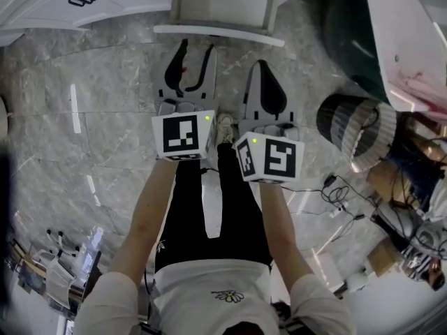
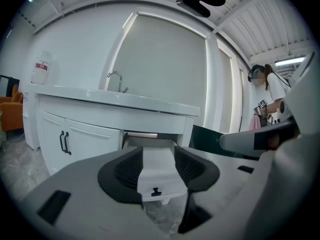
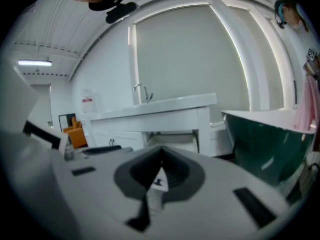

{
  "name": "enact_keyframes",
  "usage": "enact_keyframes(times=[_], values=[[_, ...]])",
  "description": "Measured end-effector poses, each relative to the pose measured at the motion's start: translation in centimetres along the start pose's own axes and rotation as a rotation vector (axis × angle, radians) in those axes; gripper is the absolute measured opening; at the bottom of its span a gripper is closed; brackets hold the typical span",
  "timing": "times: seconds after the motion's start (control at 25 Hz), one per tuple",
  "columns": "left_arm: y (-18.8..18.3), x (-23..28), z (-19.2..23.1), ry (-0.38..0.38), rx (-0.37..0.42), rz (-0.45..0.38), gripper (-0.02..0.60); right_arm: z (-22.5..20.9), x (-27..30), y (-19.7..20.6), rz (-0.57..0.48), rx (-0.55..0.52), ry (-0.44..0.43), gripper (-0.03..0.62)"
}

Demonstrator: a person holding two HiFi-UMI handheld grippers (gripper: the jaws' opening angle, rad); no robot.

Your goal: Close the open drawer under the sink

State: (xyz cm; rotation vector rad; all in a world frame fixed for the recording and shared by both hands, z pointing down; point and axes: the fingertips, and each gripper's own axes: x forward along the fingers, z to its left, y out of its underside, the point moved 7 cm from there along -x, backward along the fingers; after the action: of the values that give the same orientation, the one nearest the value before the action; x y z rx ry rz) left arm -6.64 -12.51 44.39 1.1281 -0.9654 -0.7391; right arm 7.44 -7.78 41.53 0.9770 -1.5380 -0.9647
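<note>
Drawer (image 2: 156, 176) open under sink (image 2: 115, 100); left hand-held gripper (image 1: 198, 47) jaws apart

You have bright, even white light here, with a ceiling strip lamp (image 3: 34, 63) glowing in the right gripper view and pale streaks of glare on the polished floor (image 1: 42, 138) in your head view. All three views bulge like a fisheye, bending straight lines near the rim and falling to black at the corners. The right gripper (image 3: 160, 163) looks soft and blurred close to its lens; the left gripper view is sharper.
</note>
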Motion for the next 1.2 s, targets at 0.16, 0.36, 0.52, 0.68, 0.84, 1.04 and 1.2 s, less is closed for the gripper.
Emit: enact_keyframes(times=[0.16,0.36,0.52,0.68,0.84,1.04,1.2], values=[[3.0,1.6,-0.3,0.013,-0.011,0.056,0.261,0.1,0.7,1.0,0.025,0.000,-0.013,0.029],[6.8,4.2,0.0,0.019,-0.018,0.109,0.261,0.0,1.8,2.9,0.057,-0.004,-0.031,0.029],[8.2,5.5,0.6,0.007,-0.043,0.103,0.261,-0.1,2.4,4.5,0.092,0.000,-0.037,0.029],[10.1,5.8,0.4,0.011,-0.047,0.125,0.261,-0.6,2.7,5.4,0.105,-0.002,-0.041,0.029],[12.3,6.5,0.4,0.011,-0.036,0.185,0.261,-1.0,2.7,5.7,0.111,0.005,-0.032,0.029],[14.1,8.9,-0.2,0.047,0.006,0.235,0.261,-1.9,2.7,6.5,0.128,0.008,-0.020,0.029],[14.8,10.2,-0.1,0.029,-0.039,0.254,0.259,-2.6,2.5,7.1,0.140,0.026,-0.008,0.029]])
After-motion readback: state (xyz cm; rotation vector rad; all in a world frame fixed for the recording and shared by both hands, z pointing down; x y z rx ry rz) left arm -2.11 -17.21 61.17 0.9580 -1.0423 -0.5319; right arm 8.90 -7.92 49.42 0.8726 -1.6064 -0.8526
